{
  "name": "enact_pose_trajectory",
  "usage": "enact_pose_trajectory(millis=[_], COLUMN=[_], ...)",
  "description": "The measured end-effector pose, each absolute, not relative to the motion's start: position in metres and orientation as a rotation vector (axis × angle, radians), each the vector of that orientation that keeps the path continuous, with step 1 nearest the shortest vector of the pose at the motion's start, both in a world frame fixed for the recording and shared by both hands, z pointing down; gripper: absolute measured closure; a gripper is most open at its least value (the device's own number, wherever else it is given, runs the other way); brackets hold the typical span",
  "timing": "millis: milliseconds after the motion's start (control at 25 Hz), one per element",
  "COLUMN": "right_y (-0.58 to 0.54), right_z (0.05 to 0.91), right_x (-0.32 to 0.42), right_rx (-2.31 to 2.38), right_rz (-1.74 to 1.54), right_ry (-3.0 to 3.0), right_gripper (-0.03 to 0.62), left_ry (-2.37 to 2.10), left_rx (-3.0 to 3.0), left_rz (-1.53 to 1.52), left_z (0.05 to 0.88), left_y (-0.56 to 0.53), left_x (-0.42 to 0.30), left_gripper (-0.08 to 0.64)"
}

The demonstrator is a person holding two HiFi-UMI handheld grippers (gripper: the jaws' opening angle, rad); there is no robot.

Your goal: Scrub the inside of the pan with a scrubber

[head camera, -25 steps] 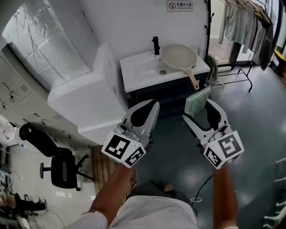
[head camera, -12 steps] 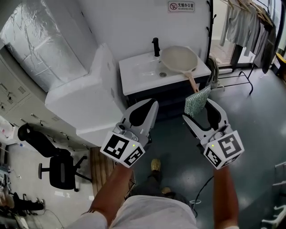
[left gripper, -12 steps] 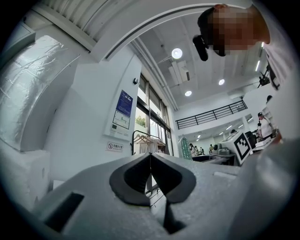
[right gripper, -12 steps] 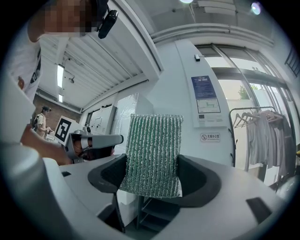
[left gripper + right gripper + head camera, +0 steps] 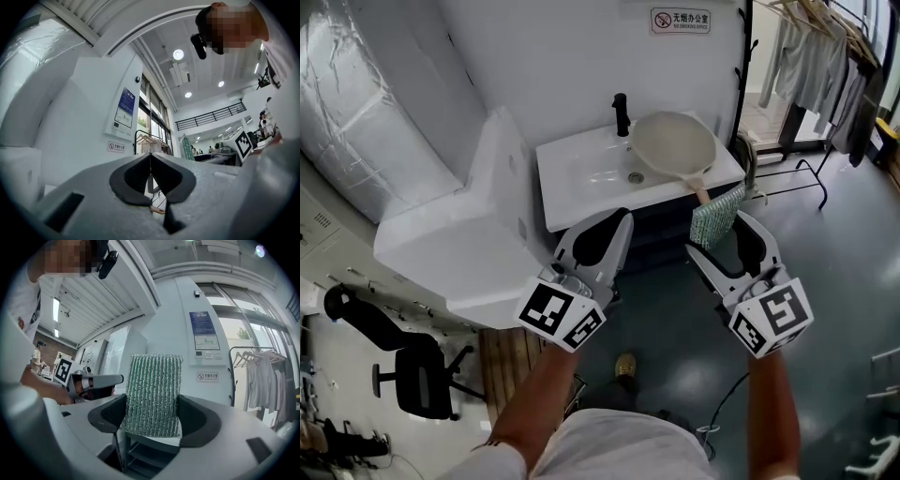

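This is looking like a staged test hall: a washbasin (image 5: pixel 581 164) is standing at twelve o'clock, clothes are hanging on a rack (image 5: pixel 814 58) at two, and an office chair (image 5: pixel 422 375) is sitting at eight.

A white washstand (image 5: pixel 572 169) stands against a white wall (image 5: pixel 553 56) ahead of the left tongs (image 5: pixel 623 218) and right tongs (image 5: pixel 717 232). A clothes rack (image 5: pixel 820 56) stands to their right. To their left are what looks like a foam block (image 5: pixel 450 244) and a black office chair (image 5: pixel 412 375). The dark floor (image 5: pixel 834 281) lies below.

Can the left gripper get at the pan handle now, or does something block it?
Probably yes: the pan handle sticks out over the front edge of the washbasin, with nothing before it. The left gripper, shut and empty, must open first.
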State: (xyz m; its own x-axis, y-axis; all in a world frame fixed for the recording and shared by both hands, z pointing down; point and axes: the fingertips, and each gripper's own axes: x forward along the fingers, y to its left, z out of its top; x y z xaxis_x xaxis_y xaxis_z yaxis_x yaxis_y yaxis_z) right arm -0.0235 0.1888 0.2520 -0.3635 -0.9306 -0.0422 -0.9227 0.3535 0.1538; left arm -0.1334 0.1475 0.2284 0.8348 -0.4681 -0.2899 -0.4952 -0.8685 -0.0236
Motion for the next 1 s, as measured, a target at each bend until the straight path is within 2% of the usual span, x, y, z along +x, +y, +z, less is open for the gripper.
enact_pose_trajectory(millis=[480, 1000], right_y=[0.076, -0.005], right_z=[0.241, 0.244], right_x=[0.0, 0.034], right_rx=[1.804, 1.789], right_rz=[-0.244, -0.209], right_ry=[-2.451, -2.415], right_gripper=[0.247, 0.247], left_ry=[0.692, 0.719], left_rx=[-2.935, -2.936], left_rz=[0.454, 0.424], left_z=[0.219, 0.221], left_y=[0.024, -0.059], left_x=[-0.115, -0.092], left_gripper=[0.545, 0.545])
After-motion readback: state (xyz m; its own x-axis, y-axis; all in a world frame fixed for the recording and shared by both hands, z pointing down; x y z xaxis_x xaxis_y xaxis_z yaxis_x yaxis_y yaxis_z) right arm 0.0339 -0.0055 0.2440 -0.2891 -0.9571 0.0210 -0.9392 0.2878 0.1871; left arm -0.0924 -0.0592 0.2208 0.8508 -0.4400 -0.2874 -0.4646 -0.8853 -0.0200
